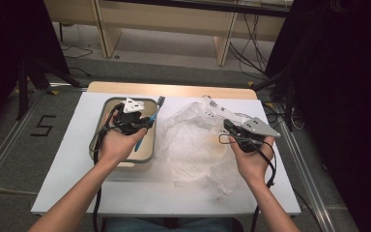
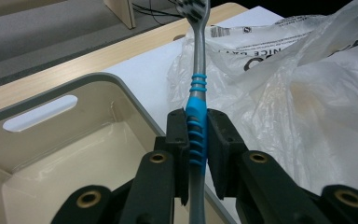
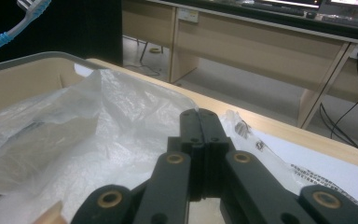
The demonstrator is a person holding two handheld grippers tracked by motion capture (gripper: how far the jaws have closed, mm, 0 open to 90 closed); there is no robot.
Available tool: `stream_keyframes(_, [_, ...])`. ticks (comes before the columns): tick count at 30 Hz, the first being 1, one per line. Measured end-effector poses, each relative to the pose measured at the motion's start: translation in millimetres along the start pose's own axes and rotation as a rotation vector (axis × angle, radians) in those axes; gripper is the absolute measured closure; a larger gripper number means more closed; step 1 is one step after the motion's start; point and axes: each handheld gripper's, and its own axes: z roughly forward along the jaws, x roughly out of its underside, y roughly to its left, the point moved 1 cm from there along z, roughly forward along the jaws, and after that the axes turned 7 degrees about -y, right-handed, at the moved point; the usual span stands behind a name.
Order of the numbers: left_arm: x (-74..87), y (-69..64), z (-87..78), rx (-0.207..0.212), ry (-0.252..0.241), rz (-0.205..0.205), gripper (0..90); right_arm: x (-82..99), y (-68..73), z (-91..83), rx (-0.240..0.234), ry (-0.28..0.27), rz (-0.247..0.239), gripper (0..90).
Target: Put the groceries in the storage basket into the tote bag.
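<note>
The left gripper (image 1: 145,123) is clamped on the blue grip of the toothbrush (image 2: 197,116), held above the right rim of the beige bin (image 1: 147,150); placement in the bin appears not yet done. The right gripper (image 1: 226,126) has its jaws pressed together, apparently empty, over the clear plastic bag (image 1: 193,145). The toothbrush's long axis runs along the jaws, bristle head pointing away from the person toward the table's far edge.

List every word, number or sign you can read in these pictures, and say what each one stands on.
"5": black mark on the grey floor left of the table.
"NICE DAY": upside-down black print on the clear plastic bag, partly creased; the larger word beside it is cut off and unreadable.
Barcode label on the bag: digits too small to read.
Fine print on the bag, right gripper view: too blurred to read.
</note>
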Motion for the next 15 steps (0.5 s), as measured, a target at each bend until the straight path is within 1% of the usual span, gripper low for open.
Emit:
stream_keyframes(7, [-1.6, -6.6, -0.8, 0.016, 0.0, 0.016, 79.2, 0.0, 0.2, 0.1, 0.0, 0.0, -0.001, 90.0])
stream_keyframes(10, [-1.8, -9.2, -1.0, 0.026, 0.0, 0.012, 79.2, -0.3, 0.0, -0.2, 0.001, 0.0, 0.001, 90.0])
stream_keyframes(15, [-3.1, -13.6, -2.7, 0.038, -0.004, 0.023, 79.2, -0.3, 0.3, -0.1, 0.002, -0.001, -0.002, 90.0])
